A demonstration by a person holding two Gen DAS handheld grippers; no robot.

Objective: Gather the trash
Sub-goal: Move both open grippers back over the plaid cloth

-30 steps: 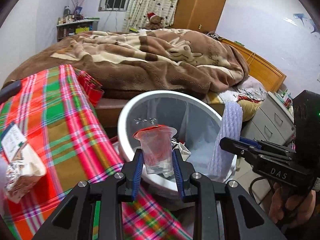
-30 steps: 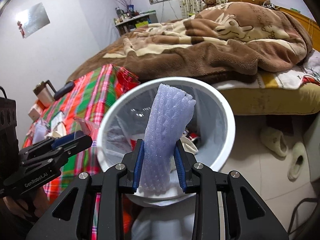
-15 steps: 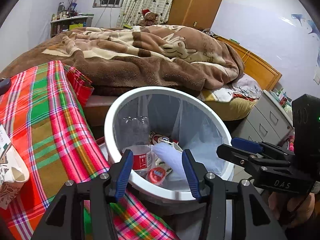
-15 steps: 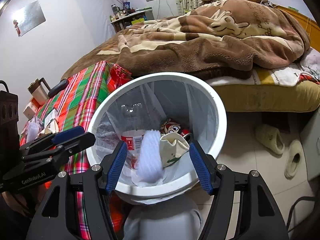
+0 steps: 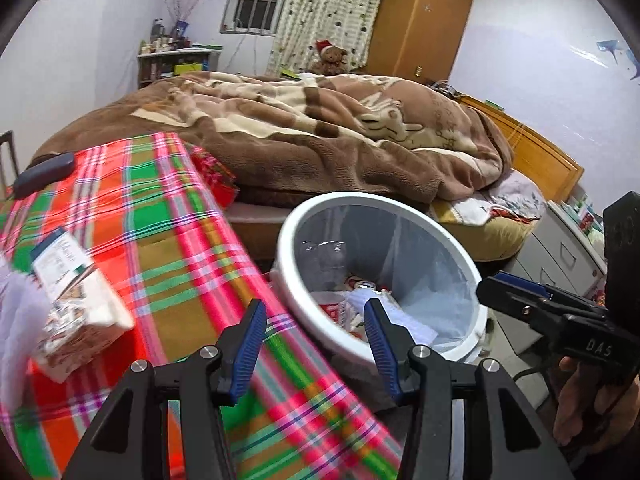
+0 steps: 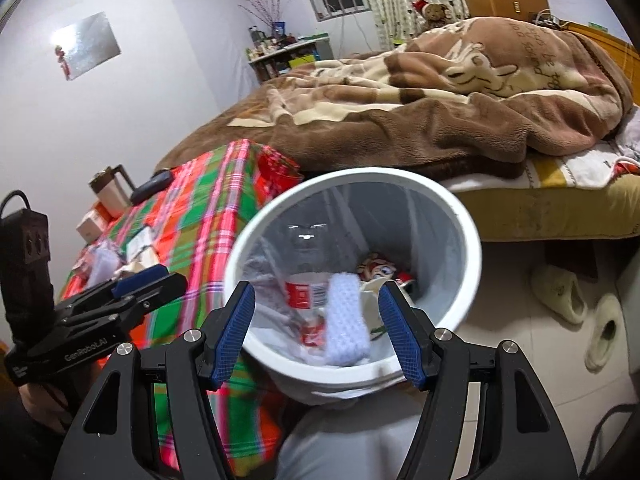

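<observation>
A white trash bin (image 5: 460, 248) (image 6: 468, 224) with a clear liner stands beside the plaid-covered table (image 5: 168, 240). Inside lie the purple foam sleeve (image 6: 346, 320), a plastic bottle with a red label (image 6: 304, 294) and other wrappers. My left gripper (image 5: 316, 344) is open and empty, over the table edge left of the bin. My right gripper (image 6: 318, 330) is open and empty, just above the bin's near rim. A crumpled paper snack bag (image 5: 76, 304) lies on the table at the left.
A bed with a brown blanket (image 5: 320, 140) lies behind the bin. A dark case (image 5: 44, 174) sits at the table's far end. Slippers (image 6: 560, 296) lie on the tiled floor to the right. Grey drawers (image 5: 568, 248) stand at the right.
Both grippers opened and dropped their loads into the bin: the left let go of a red plastic cup, the right the foam sleeve. The left gripper has since swung left toward the table.
</observation>
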